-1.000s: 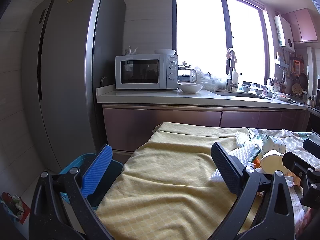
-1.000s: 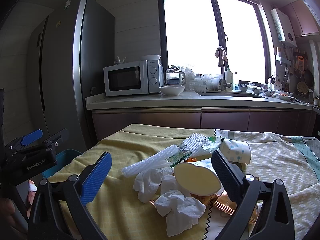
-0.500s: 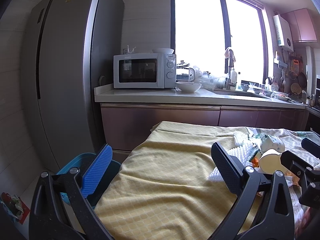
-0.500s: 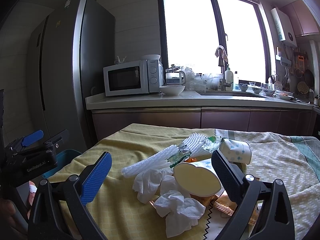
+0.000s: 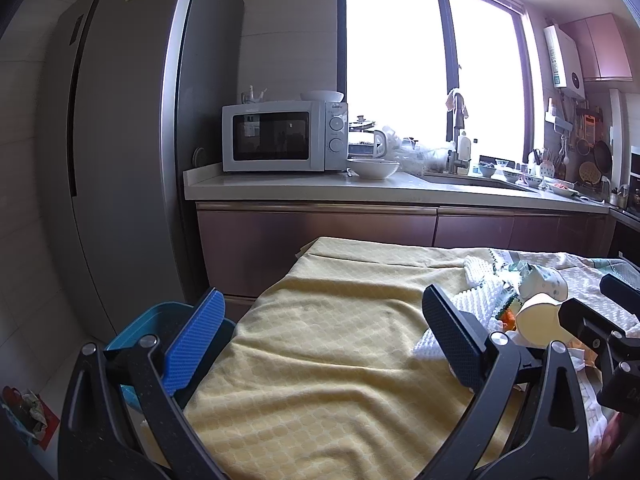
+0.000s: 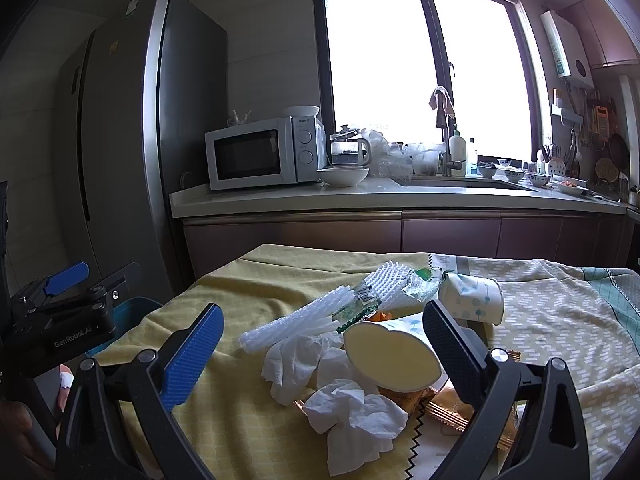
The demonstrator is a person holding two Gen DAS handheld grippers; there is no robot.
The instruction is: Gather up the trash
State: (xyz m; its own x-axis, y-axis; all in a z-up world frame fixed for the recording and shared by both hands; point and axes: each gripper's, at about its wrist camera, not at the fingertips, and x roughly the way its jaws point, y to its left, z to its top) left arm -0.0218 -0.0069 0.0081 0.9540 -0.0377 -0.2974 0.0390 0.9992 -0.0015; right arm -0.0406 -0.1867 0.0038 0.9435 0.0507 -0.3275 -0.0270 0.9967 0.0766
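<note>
Both grippers hang spread and empty over a yellow cloth (image 6: 224,400). The right gripper (image 6: 324,344) frames a litter heap: crumpled tissues (image 6: 356,412), a tipped paper cup (image 6: 394,356), foam netting (image 6: 304,316) and wrappers (image 6: 444,408). The left gripper (image 5: 324,334) faces bare cloth, beside a blue bin (image 5: 140,328) at the edge.
</note>
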